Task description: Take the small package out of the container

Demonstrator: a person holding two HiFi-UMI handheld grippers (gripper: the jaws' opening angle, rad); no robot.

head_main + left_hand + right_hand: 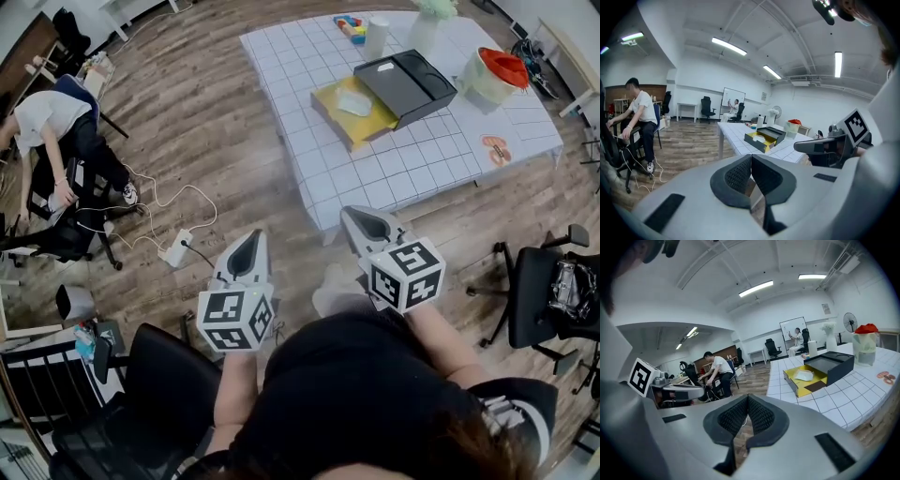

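An open yellow container [349, 117] with its black lid [411, 84] leaning beside it stands on the white gridded table [375, 173]. Inside it lies the small white package [354, 103], which also shows in the left gripper view [761, 137] and the right gripper view [804, 375]. Both grippers hang well short of the table, over the wooden floor, pointing towards it. My left gripper [251, 240] [751, 157] is shut with nothing between its pads. My right gripper [355, 218] [747, 398] is likewise shut and holds nothing.
On the table also stand a clear tub with a red top [494, 73], a white cylinder [377, 37] and coloured blocks [350, 27]. A person [56, 127] sits at the left by cables and a power strip [174, 250]. Black office chairs [548, 295] flank me.
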